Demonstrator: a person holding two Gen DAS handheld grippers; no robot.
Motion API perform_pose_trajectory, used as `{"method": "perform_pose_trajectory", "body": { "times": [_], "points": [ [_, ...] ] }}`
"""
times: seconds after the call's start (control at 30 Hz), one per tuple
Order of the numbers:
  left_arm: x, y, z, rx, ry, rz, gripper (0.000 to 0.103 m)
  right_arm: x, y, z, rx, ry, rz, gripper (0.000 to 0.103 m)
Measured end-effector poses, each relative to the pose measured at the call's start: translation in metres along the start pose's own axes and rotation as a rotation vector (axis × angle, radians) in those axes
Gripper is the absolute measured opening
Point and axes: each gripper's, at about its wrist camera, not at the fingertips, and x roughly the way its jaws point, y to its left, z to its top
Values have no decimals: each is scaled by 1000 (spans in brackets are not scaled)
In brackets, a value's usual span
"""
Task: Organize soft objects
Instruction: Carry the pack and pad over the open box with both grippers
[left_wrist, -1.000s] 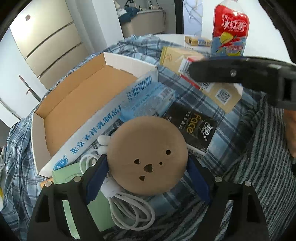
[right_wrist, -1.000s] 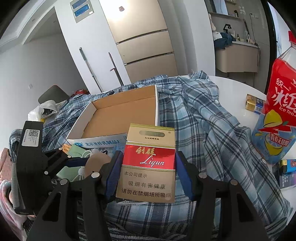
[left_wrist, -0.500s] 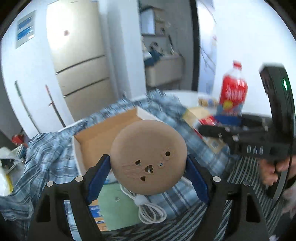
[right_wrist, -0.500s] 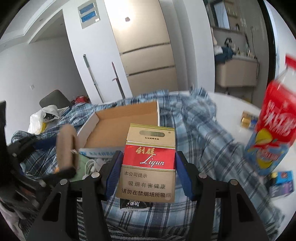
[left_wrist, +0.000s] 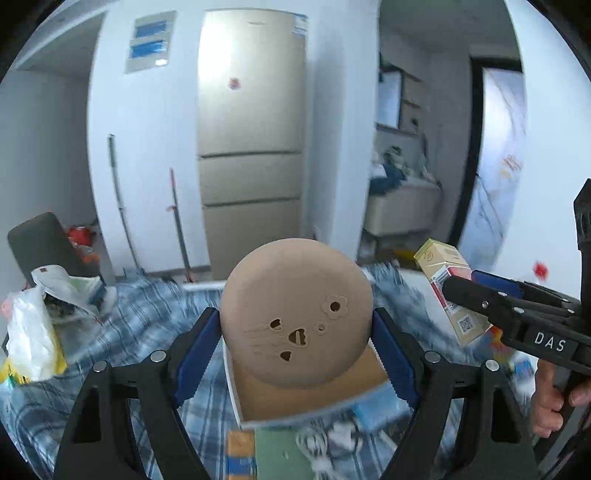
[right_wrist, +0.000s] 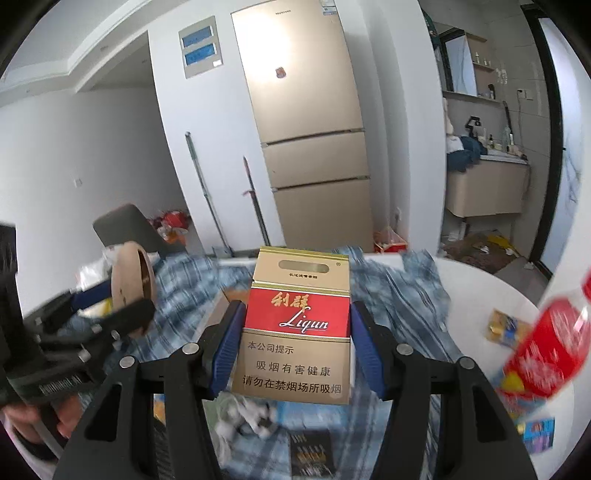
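My left gripper (left_wrist: 295, 336) is shut on a round tan wooden disc (left_wrist: 295, 314) with small cut-out holes, held up above the open cardboard box (left_wrist: 306, 395). The disc also shows edge-on in the right wrist view (right_wrist: 131, 288). My right gripper (right_wrist: 297, 343) is shut on a red and gold cigarette pack (right_wrist: 295, 328), held in the air; the pack shows at the right of the left wrist view (left_wrist: 450, 288). The box sits on a blue plaid cloth (left_wrist: 122, 347).
A white cable (left_wrist: 325, 443), a green flat item (left_wrist: 284, 458) and a blue packet (left_wrist: 373, 410) lie in front of the box. A red ice-tea bottle (right_wrist: 546, 354), small packets and a black box (right_wrist: 308, 458) lie to the right. A fridge (right_wrist: 310, 129) stands behind.
Both grippers have risen and tilted up with their loads; the view now takes in the room and fridge instead of looking down on the box and cloth.
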Motion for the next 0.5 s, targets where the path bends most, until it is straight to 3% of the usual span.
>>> {"method": "perform_pose_trajectory", "body": {
  "times": [0.2, 0.5],
  "points": [
    [18, 14, 30, 4, -25, 38, 84, 19, 11, 47, -15, -68, -1, 57],
    [83, 41, -21, -64, 108, -15, 84, 76, 7, 11, -49, -38, -14, 57]
  ]
}}
